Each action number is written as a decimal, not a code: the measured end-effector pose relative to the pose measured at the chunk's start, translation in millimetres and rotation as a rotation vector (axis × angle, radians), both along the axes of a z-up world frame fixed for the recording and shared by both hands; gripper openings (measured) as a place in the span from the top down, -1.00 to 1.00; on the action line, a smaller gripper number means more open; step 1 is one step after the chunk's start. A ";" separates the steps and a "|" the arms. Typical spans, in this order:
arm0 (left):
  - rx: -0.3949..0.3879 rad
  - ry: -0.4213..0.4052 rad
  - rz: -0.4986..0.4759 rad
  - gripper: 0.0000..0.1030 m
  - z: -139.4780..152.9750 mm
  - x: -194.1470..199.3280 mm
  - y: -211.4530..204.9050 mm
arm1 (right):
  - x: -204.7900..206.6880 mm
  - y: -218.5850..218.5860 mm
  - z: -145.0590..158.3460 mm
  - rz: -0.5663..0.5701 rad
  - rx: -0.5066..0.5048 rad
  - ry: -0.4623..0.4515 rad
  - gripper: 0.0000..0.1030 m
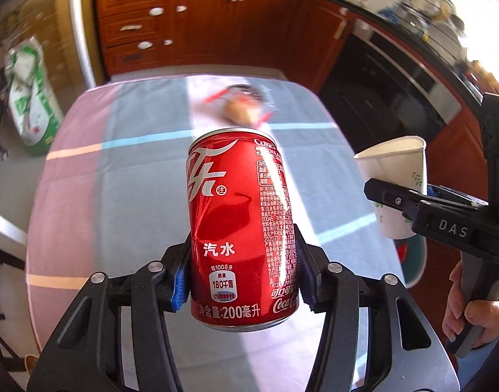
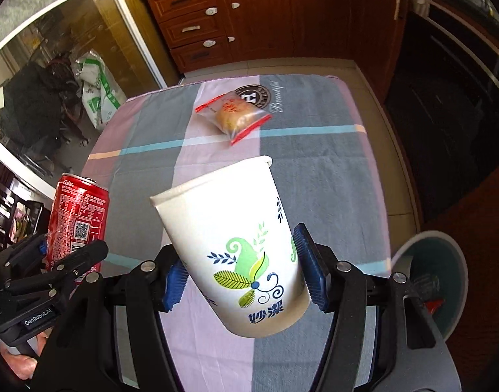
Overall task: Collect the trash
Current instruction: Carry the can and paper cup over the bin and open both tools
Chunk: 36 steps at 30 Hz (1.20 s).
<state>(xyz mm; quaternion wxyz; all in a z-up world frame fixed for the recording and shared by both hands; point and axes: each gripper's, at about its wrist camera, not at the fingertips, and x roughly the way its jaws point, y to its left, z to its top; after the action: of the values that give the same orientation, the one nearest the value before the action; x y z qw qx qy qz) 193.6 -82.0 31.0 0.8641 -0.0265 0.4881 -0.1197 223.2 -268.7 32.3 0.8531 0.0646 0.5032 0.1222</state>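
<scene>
My left gripper (image 1: 243, 277) is shut on a small red cola can (image 1: 241, 225), lifted above the checked tablecloth (image 1: 135, 196); its blue pads press both sides of the can's lower half. The same can (image 2: 76, 222) and the left gripper (image 2: 63, 258) show at the left of the right wrist view. My right gripper (image 2: 244, 277) is shut on a white paper cup (image 2: 236, 245) with a green leaf print, tilted and held off the table. In the left wrist view the cup (image 1: 396, 176) and right gripper (image 1: 403, 205) appear at the right edge.
A clear packet with a bun (image 2: 234, 114) lies at the far end of the table (image 2: 331, 170). A teal bin (image 2: 445, 277) stands on the floor by the table's right side. Brown cabinets (image 2: 249, 16) and a dark oven (image 2: 461, 98) lie beyond. White-green sacks (image 2: 96, 91) sit far left.
</scene>
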 end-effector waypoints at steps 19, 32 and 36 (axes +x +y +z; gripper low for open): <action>0.054 0.104 -0.476 -0.04 -50.5 -5.5 -262.7 | -85.3 -262.6 -51.8 -0.464 0.153 0.092 -0.18; 0.103 0.142 -0.534 -0.87 -82.9 1.9 -320.3 | -80.7 -294.1 -87.8 -0.527 0.241 0.179 -0.46; 0.112 0.154 -0.519 -0.90 -81.9 4.2 -313.3 | -81.4 -295.7 -91.6 -0.539 0.245 0.194 -0.52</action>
<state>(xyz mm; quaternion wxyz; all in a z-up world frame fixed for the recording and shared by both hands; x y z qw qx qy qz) 197.9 -395.3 -50.8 0.7648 0.1384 0.5489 -0.3077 141.8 -564.5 -59.3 0.7887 0.3094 0.5283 -0.0554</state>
